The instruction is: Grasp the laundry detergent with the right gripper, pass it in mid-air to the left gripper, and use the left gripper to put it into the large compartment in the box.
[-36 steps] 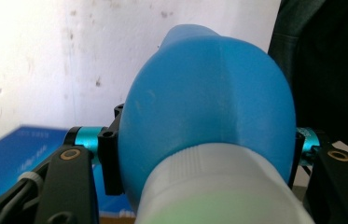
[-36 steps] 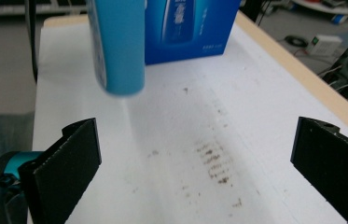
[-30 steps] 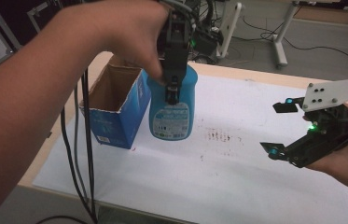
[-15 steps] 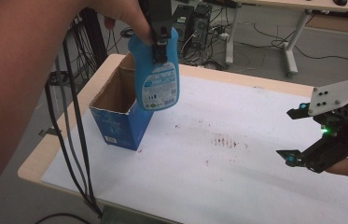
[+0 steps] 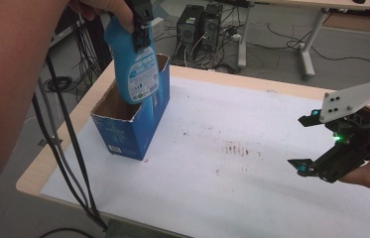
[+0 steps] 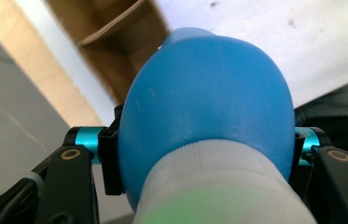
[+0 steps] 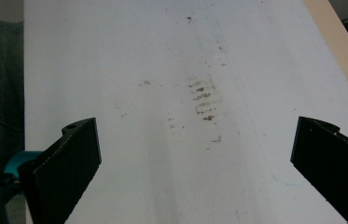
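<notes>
High view: left claw (image 5: 142, 25) clamped on the neck of a blue bottle (image 5: 134, 64), held upright with the label facing the camera, its base hanging at the rim of an open blue cardboard box (image 5: 132, 124) at the left end of the worktop (image 5: 252, 198). Looks partly over the opening; whether the base is already inside cannot be told. Right claw (image 5: 307, 145) off at the right end, well apart from box and bottle, spread wide and holding nothing, hovering low over the white sheet near a patch of brownish smudges (image 5: 236, 148).

Left gripper view: looking down over the rounded blue shoulder of the bottle (image 6: 209, 93), grey-white cap blurred at the bottom edge, both black jaws pressed against its sides. Brown inner wall of the box (image 6: 115, 42) visible beyond and to the left, so not quite centred over the opening.

Right gripper view: jaws far apart at either side, nothing between, bare white sheet (image 7: 115, 56) with the smudges (image 7: 202, 100) ahead.

Step in hand, by judgement: carrying the bottle to the box for stowing. Next move calls for lining the base up with the opening, lowering straight down without catching the cardboard rim or tipping the light box, then releasing once it rests on the bottom.
</notes>
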